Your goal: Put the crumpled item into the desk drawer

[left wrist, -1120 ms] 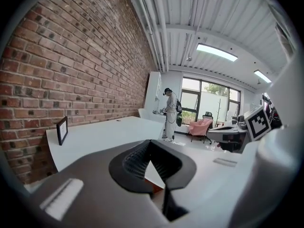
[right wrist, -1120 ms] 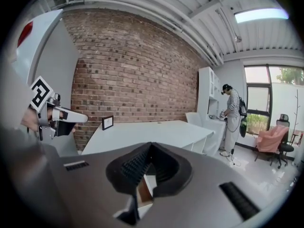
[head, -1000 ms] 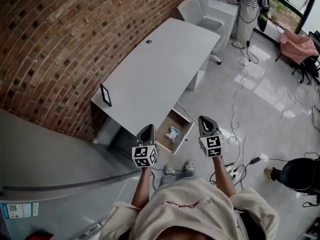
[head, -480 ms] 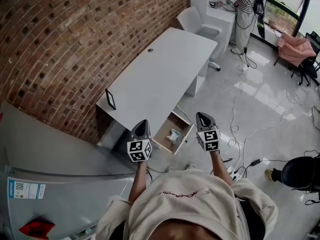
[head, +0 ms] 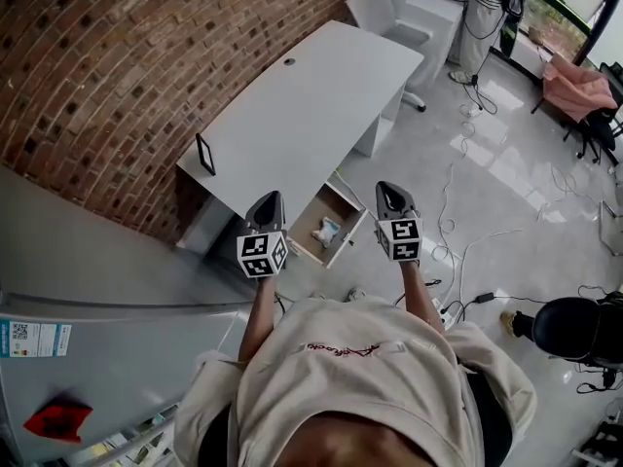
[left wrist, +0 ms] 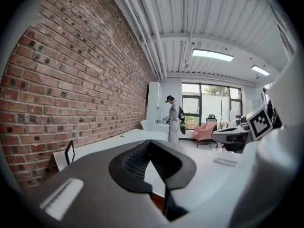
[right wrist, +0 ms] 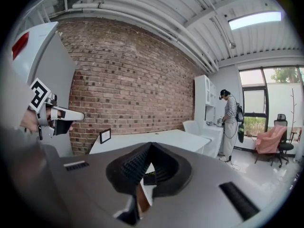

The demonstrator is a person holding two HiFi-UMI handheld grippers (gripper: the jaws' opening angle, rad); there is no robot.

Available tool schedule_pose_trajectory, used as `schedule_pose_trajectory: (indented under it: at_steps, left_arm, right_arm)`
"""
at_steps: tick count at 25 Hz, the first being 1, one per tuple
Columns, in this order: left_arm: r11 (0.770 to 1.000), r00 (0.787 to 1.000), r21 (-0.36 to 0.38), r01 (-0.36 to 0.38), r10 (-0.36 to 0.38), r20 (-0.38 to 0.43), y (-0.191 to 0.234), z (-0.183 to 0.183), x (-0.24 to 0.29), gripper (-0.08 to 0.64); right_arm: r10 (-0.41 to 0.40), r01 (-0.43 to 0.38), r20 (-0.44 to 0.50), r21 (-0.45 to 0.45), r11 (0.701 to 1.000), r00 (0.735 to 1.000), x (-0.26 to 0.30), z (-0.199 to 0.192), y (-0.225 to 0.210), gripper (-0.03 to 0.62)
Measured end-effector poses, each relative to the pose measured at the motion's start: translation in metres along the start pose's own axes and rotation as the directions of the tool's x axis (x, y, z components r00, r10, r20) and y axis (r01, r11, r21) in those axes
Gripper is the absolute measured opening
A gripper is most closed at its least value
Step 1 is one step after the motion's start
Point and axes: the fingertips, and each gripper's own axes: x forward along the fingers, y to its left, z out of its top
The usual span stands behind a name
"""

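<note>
The scene shifts back from the desk (head: 311,105) over the last second: the desk and drawer (head: 336,205) slide further ahead of both claws, and more of the grey cabinet (head: 107,353) comes in behind the left claw (head: 271,200). The person appears to be stepping away, not reaching in.

The claws themselves change little. The left claw is closed, its ribbed pads meeting at the tip with nothing between them. The right claw (head: 391,193) is likewise closed and empty. Both are held up at chest height, level with each other and well apart, pointing toward the desk.

The crumpled item (head: 325,230), a pale wad with a bluish patch, lies inside the drawer, as it does in the earlier views. From the head view it sits between the two claws and beyond their tips, nearer the left one. Neither claw touches it. The drawer is pulled out from under the desk's near edge and stays open, in front of and below both claws.

I judge the placing done: the item is in, the claws are clear, and the person is backing off. The task does not ask for the drawer to be shut. If that were wanted, either claw would have to go forward and down to the drawer front.
</note>
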Motion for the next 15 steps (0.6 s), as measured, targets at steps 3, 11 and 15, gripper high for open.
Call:
schedule_pose_trajectory:
  at_steps: [3,11,15]
  left_arm:
    - [1.000,1.000,-0.003,-0.002,0.002,-0.001,-0.0017,0.0005,-0.0002,0.008]
    - [1.000,1.000,-0.007,0.008,-0.008,-0.008,-0.0042,-0.0034,0.0049,0.008]
    - [1.000,1.000,-0.010,0.009,-0.009,-0.005,-0.0059,-0.0042,0.0068,0.008]
  right_arm:
    - [0.003,-0.003,0.000,0.006,1.000,1.000,0.0001,0.0007,-0.0012,0.012]
    - [0.019,-0.019,-0.008,0.018,1.000,1.000,0.0051,-0.0019,0.0035,0.012]
    - [0.025,-0.025,-0.006,0.009,1.000,1.000,0.0059,-0.0008,0.0037,0.012]
